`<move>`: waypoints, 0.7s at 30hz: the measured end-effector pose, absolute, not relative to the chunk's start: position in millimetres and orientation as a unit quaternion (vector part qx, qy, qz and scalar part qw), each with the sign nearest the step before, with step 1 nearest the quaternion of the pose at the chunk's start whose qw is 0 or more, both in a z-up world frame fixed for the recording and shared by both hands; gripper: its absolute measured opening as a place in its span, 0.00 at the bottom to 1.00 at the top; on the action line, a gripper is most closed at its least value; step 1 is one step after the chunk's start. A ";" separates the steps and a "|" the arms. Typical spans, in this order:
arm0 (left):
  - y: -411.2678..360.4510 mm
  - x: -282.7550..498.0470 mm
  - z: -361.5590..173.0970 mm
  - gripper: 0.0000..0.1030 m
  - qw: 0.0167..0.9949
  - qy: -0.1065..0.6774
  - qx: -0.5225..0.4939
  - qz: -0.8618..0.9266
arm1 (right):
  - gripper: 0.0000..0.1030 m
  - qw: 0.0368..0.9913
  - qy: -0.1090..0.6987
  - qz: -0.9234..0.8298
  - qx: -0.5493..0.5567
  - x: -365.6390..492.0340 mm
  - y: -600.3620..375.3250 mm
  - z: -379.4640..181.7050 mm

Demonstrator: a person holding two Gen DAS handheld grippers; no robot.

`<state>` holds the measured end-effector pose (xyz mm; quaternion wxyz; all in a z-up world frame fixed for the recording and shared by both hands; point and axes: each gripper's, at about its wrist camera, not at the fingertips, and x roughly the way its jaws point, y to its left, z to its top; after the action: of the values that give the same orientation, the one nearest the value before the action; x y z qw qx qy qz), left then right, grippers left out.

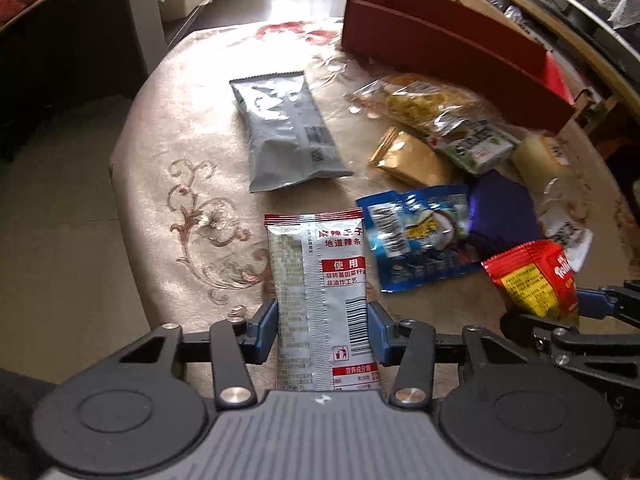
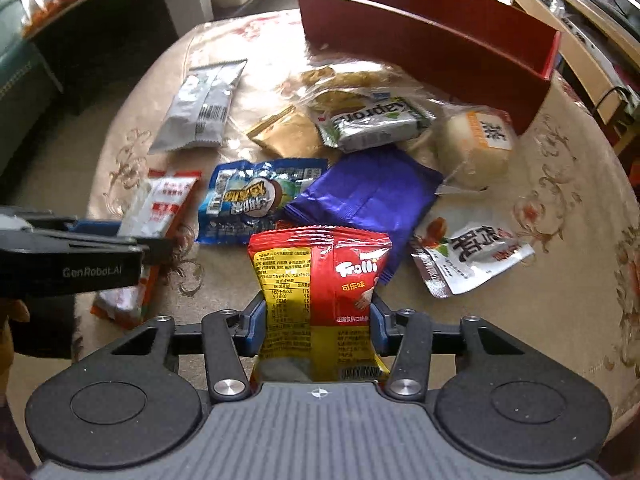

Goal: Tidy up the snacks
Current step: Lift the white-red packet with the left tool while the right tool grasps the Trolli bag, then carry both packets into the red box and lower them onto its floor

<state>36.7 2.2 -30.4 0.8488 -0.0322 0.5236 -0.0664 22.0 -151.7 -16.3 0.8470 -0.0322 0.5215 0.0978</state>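
My left gripper (image 1: 323, 328) is shut on a silver and red spicy-strip packet (image 1: 320, 280), held above the table. My right gripper (image 2: 318, 322) is shut on a red and yellow Trolli gummy bag (image 2: 320, 280). In the left wrist view the gummy bag (image 1: 536, 280) shows at the right. In the right wrist view the spicy-strip packet (image 2: 160, 208) shows at the left in the left gripper. A long red box (image 2: 432, 36) stands open at the far side of the table; it also shows in the left wrist view (image 1: 448, 44).
On the cream embroidered tablecloth (image 2: 560, 280) lie a silver packet (image 1: 288, 132), a blue coconut bag (image 2: 256, 200), a purple packet (image 2: 368, 196), a gold packet (image 2: 288, 132), a green-white wafer pack (image 2: 372, 120), a wrapped bun (image 2: 476, 144), a white pouch (image 2: 472, 252). Furniture stands beyond the table.
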 end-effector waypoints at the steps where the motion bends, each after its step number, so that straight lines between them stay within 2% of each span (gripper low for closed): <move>1: 1.2 35.5 -28.3 0.46 0.850 0.521 -0.031 -0.070 | 0.55 0.850 0.517 0.098 -0.028 20.0 -153.1 -13.4; 12: -15.0 34.8 -4.2 0.46 0.866 0.490 -0.026 -0.100 | 0.55 0.868 0.488 0.093 0.008 10.1 -163.0 4.8; 21: -35.7 72.1 14.7 0.46 0.877 0.464 -0.022 -0.120 | 0.55 0.884 0.461 0.070 0.038 35.5 -181.6 20.8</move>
<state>72.1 -35.7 14.7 0.8775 -0.0219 0.4638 -0.1203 35.5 -181.5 20.8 0.8835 0.0382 0.4615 0.0705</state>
